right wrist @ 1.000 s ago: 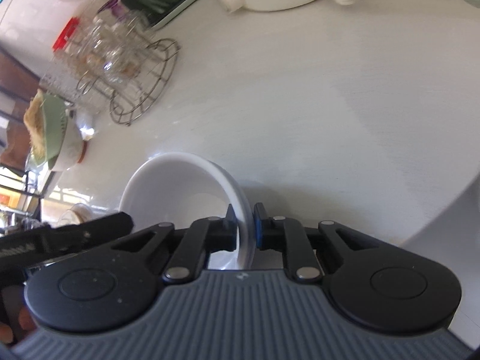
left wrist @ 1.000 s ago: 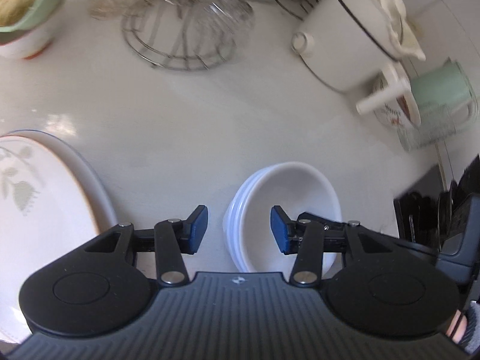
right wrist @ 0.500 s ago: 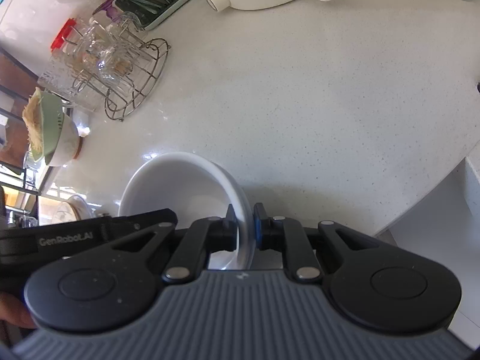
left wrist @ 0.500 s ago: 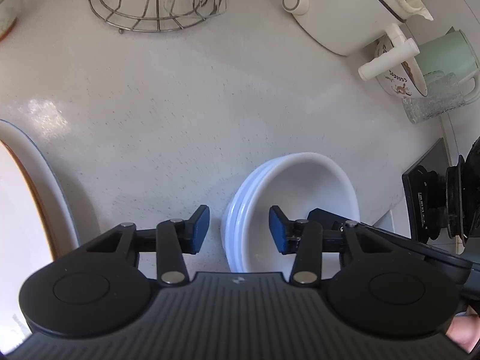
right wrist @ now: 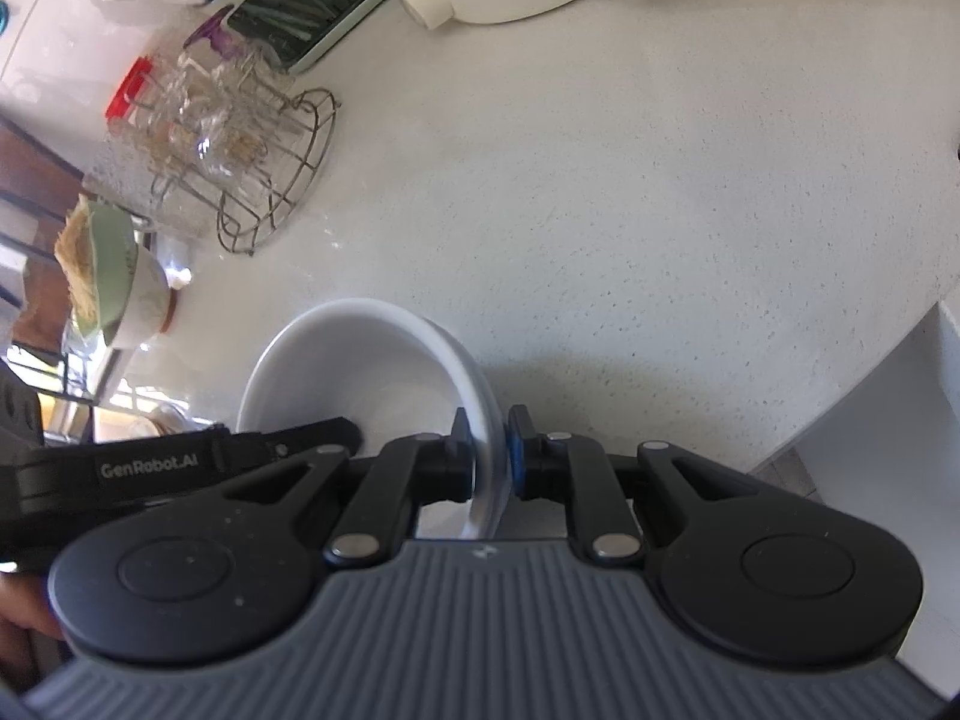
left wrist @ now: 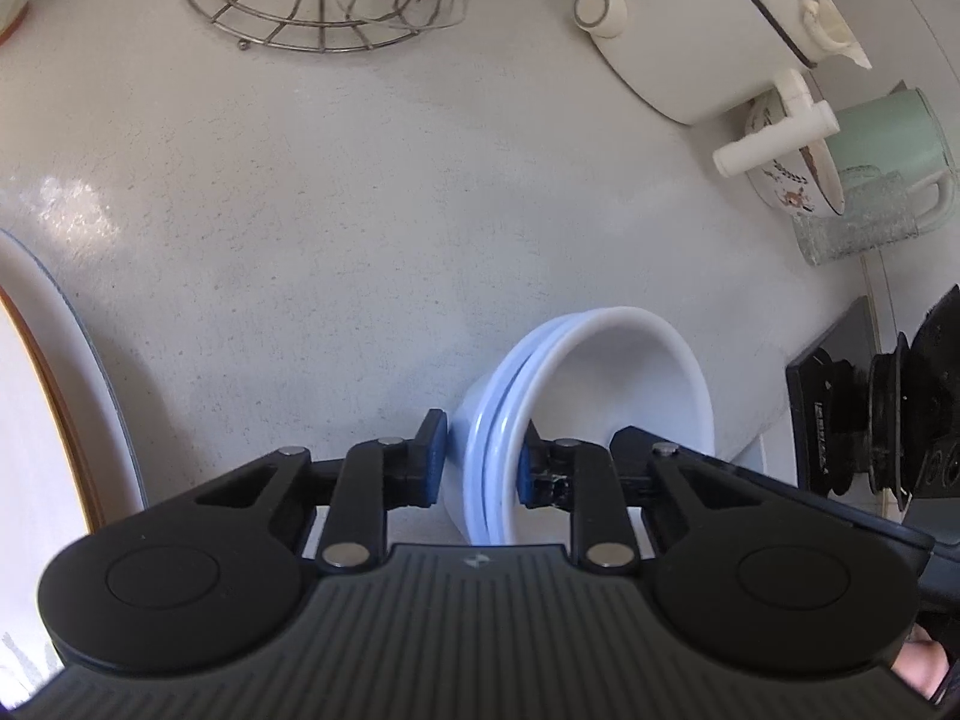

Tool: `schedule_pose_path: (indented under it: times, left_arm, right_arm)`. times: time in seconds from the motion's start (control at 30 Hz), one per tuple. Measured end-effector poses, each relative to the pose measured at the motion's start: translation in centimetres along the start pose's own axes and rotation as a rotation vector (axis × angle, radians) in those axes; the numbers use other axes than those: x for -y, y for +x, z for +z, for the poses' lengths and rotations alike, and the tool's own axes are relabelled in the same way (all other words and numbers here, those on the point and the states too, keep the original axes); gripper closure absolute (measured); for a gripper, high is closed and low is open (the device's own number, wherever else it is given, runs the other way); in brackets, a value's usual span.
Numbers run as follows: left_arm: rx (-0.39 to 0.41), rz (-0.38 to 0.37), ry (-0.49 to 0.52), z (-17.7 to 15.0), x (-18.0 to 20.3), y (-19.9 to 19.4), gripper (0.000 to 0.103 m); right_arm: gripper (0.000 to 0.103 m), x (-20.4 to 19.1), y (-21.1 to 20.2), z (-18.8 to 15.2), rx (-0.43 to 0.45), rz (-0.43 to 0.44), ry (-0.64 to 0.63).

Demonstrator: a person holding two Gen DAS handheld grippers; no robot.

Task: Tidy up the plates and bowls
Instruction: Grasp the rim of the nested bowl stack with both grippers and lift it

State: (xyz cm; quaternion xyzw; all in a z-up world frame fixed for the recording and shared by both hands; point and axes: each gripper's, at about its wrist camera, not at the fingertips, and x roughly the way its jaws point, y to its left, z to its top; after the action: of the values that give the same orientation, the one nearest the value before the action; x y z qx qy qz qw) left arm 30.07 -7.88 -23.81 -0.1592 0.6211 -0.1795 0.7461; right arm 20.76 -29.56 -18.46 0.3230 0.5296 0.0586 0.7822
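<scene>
Stack of white bowls (left wrist: 600, 396) sits nested, tilted, on the bench (left wrist: 300, 210) near its front edge. Right tool (right wrist: 487, 462) is clamped on the stack's rim on its own side. Left tool (left wrist: 480, 468) straddles the opposite rim: jaws closing, rim between them, inner pad touching or nearly so, outer pad apparently a hair off the wall, so not a firm grip yet. My read: bowls are already gathered into one stack, and the step in hand is a two-handed hold to shift it; where it's meant to go isn't visible. A large plate (left wrist: 66, 420) with a brownish rim band lies at the left of the left view, well apart from the bowls; probably still to be dealt with. Surface: pale speckled stone, glossy, glare patch at left, so the bowls could slide. Around the back: wire rack with glasses (right wrist: 240, 156), white lidded pot (left wrist: 690, 42), patterned dish (left wrist: 792, 174), mint green mug (left wrist: 888, 150), utensil holder (right wrist: 306, 6), small cup with a green bowl on top (right wrist: 120, 282). Bright daylight, kitchen setting.
</scene>
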Motion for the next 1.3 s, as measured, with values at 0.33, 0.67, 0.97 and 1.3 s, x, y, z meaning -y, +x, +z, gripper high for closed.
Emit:
schedule_pose_path:
  times: [0.33,0.67,0.97,1.3]
  left_arm:
    - [0.018,-0.006,0.059,0.3,1.2,-3.2,0.077]
    - [0.034,-0.009,0.075,-0.7,1.7,-7.5,0.077]
    - [0.076,0.007,0.101,-1.4,1.8,-11.3,0.077]
    - [0.127,0.043,0.042,-2.4,-1.2,-15.0,0.077]
  right_arm:
    - [0.088,-1.6,-2.5,-0.1,0.057,0.007,-0.036]
    - [0.088,-4.5,-5.3,-0.7,0.044,0.005,-0.097]
    - [0.088,-7.5,-6.8,-1.3,0.075,-0.004,-0.178]
    - [0.088,-11.8,-6.6,-2.1,0.066,0.023,-0.270]
